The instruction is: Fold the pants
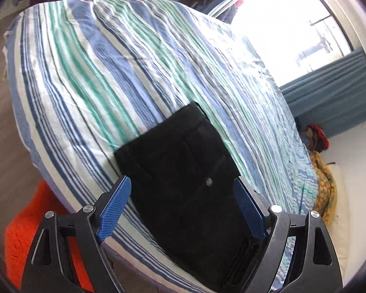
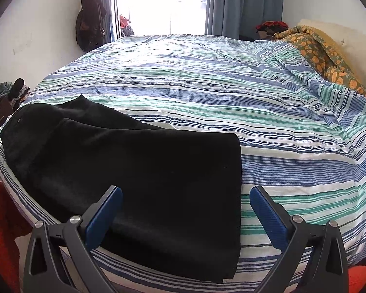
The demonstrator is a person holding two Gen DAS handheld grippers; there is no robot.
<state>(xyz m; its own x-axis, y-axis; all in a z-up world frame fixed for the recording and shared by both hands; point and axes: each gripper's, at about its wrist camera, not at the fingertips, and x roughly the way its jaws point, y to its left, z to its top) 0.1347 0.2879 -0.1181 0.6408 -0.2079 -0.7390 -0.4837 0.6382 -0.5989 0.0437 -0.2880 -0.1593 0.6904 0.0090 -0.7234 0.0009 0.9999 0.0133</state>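
Harsh blown-out daylight from the window (image 2: 158, 2) — fisheye-bent, dark-vignetted edges — slight blur in left view.

pants (image 2: 144, 168) | black, folded flat (apparently in layers) | near bed edge

Pants (image 2: 139, 171): fold layers unreadable, fabric too dark; left end runs behind bed edge. Window (image 2: 158, 2) overexposed. Far-left clothes pile (image 2: 9, 92) cut off

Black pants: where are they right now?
The black pants lie folded near the striped bedspread's front edge, left of centre in the right wrist view, ahead of both open hand-held grippers.
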